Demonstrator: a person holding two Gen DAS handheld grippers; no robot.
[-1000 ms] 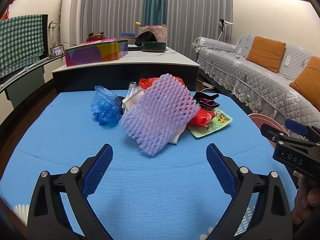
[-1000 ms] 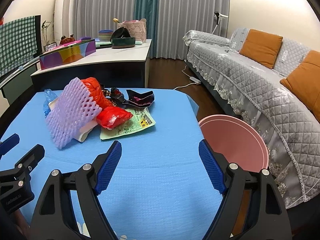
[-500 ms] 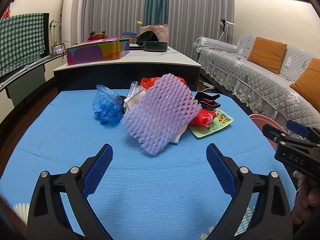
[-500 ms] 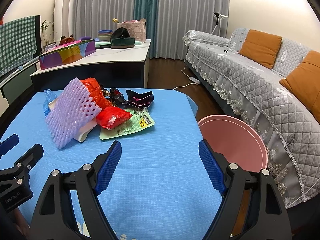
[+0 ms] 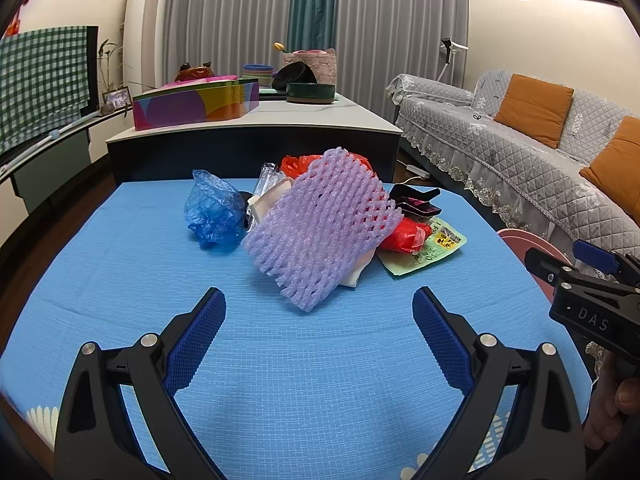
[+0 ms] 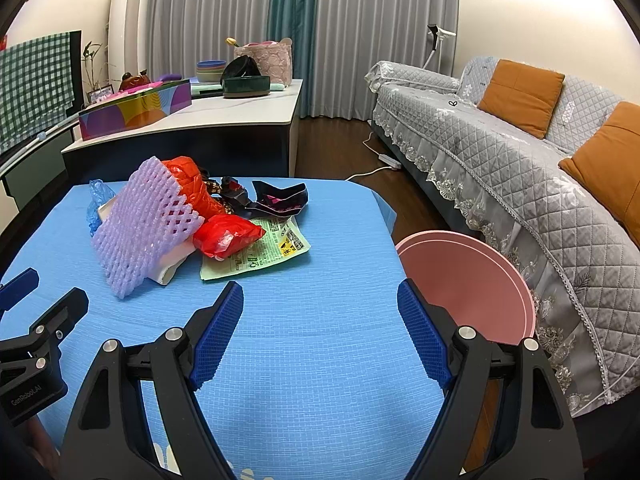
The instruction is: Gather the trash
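A living room at evening: grey pleated curtains, a quilted sofa with orange cushions, and under me a table spread with a woven blue cloth (image 5: 120, 264).

My left gripper (image 5: 318, 336) hangs over that cloth with its ribbed blue pads spread wide and nothing between them; my right gripper (image 6: 320, 332) stands just as wide and just as empty. Beyond my left tips, at twelve o'clock, the trash pile lies in the middle of the table. Nearest me is a lilac foam fruit net (image 5: 320, 228), soft, open-celled, tilted up against a white carton edge. At eleven o'clock sits a crumpled blue plastic bag (image 5: 212, 212); at one o'clock, a red plastic bag (image 6: 226, 234) on a flat pale-green printed wrapper (image 6: 260, 254), with a black foil wrapper (image 6: 280, 198) behind. At three o'clock from my right jaws, off the table's edge and lower, stands the round pink bin (image 6: 468, 280).

My reading: the first pick is at hand. The net looks the sensible start; I should close across its near corner gently, since foam squashes and slips. The flat wrapper will want a pinch at a lifted edge, and the thin bags a grip on a bunched fold.
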